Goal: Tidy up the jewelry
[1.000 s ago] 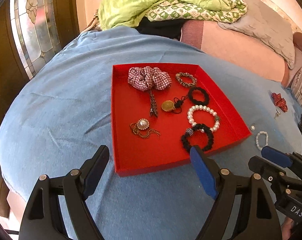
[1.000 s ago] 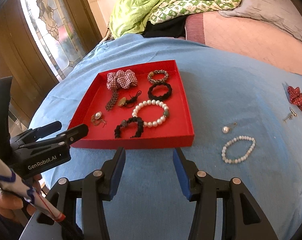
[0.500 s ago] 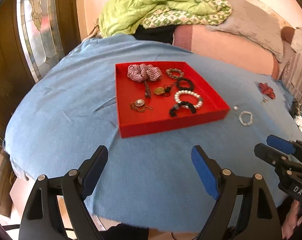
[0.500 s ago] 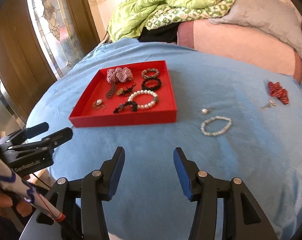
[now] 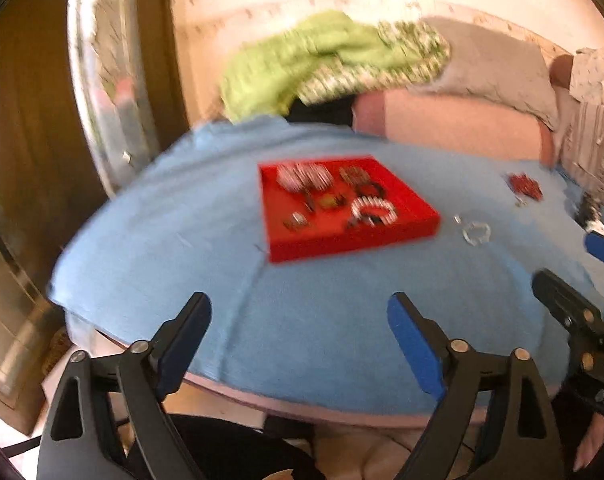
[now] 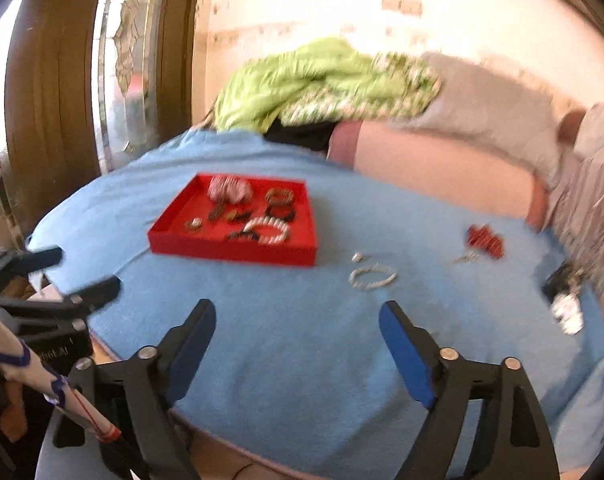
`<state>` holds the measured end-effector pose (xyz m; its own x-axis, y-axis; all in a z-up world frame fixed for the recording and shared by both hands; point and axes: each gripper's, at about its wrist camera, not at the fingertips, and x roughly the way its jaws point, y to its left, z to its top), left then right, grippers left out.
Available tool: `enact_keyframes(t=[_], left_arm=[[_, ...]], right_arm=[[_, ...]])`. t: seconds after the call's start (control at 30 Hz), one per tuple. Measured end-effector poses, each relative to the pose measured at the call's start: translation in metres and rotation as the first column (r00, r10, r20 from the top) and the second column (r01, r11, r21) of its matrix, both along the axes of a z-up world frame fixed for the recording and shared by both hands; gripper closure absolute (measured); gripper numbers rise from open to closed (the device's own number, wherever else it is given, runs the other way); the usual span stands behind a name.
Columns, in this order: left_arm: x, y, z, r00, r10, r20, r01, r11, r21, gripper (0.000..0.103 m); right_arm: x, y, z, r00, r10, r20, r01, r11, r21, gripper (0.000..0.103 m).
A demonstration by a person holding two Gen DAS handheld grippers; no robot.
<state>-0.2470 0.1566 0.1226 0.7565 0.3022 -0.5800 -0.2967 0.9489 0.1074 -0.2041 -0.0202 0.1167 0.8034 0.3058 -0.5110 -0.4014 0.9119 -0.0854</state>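
- Left gripper (image 5: pixel 299 320) is hanging over the near edge of the blue cloth (image 5: pixel 322 320); its jaws are opening, already standing wide, with nothing between them.
- Right gripper (image 6: pixel 297 328) is sitting over the same near edge; its jaws are likewise opening, standing wide, gripping nothing.
- Red tray (image 6: pixel 229 250) is lying flat on the blue cloth, well ahead of both grippers and left of centre in the right wrist view.
- Inside the tray, a checked scrunchie (image 6: pixel 227 192) is resting at the far side, a white pearl bracelet (image 6: pixel 267 230) at the near right, and dark bands and small metal pieces between them; motion blur is hiding finer detail.
- Loose pearl bracelet (image 6: pixel 372 276) is lying on the cloth just right of the tray's near corner, with a small silver piece (image 6: pixel 358 257) just beside it.
- Red bow-like item (image 6: pixel 484 238) is lying farther right on the cloth, with a small metal piece (image 6: pixel 466 257) close by.
- Dark and white items (image 6: pixel 564 292) are sitting near the cloth's right edge; too blurred to identify.
- Green quilt (image 6: pixel 302 80) is lying heaped beyond the cloth.
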Motion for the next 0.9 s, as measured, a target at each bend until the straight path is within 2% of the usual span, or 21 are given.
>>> enact_keyframes(t=[0.03, 0.1, 0.23, 0.3, 0.43, 0.57, 0.67, 0.8, 0.9], left_arm=[[-0.003, 0.0, 0.003, 1.0, 0.021, 0.015, -0.022, 1.0, 0.018, 0.002], [-0.006, 0.002, 0.008, 0.998, 0.04, 0.042, -0.041, 0.999, 0.024, 0.002], [-0.005, 0.011, 0.011, 0.997, 0.008, 0.077, -0.004, 0.998, -0.061, 0.001], [-0.003, 0.015, 0.004, 0.998, 0.026, 0.063, -0.021, 0.997, -0.077, 0.001], [0.005, 0.017, -0.008, 0.999, 0.051, 0.018, -0.049, 0.997, -0.061, 0.001], [0.011, 0.02, -0.013, 0.998, 0.067, 0.015, -0.066, 0.996, -0.066, 0.001], [0.023, 0.02, -0.021, 0.996, 0.08, -0.037, -0.082, 0.995, -0.064, 0.001], [0.047, 0.02, -0.034, 0.976, 0.093, -0.197, -0.112, 0.99, -0.088, 0.001], [0.055, 0.021, -0.04, 0.967, 0.096, -0.235, -0.121, 0.988, -0.095, 0.001]], right_arm=[[-0.003, 0.0, 0.002, 1.0, -0.001, 0.02, 0.001, 1.0, 0.0, 0.009], [-0.005, 0.0, 0.003, 1.0, 0.005, 0.029, -0.006, 1.0, 0.003, 0.008], [-0.001, 0.0, -0.001, 1.0, 0.015, 0.0, -0.015, 1.0, 0.01, 0.008], [0.0, -0.002, -0.003, 1.0, 0.012, -0.008, -0.012, 1.0, 0.015, 0.008], [0.004, -0.002, -0.008, 0.999, 0.017, -0.03, -0.016, 1.0, 0.025, 0.008], [0.011, 0.001, -0.012, 0.998, 0.021, -0.053, -0.019, 0.999, 0.026, 0.008], [0.015, 0.001, -0.015, 0.998, 0.018, -0.065, -0.016, 0.999, 0.03, 0.008], [0.021, 0.0, -0.02, 0.996, 0.007, -0.09, -0.006, 1.0, 0.017, 0.008], [0.025, 0.0, -0.024, 0.994, 0.002, -0.106, -0.001, 1.0, 0.014, 0.008]])
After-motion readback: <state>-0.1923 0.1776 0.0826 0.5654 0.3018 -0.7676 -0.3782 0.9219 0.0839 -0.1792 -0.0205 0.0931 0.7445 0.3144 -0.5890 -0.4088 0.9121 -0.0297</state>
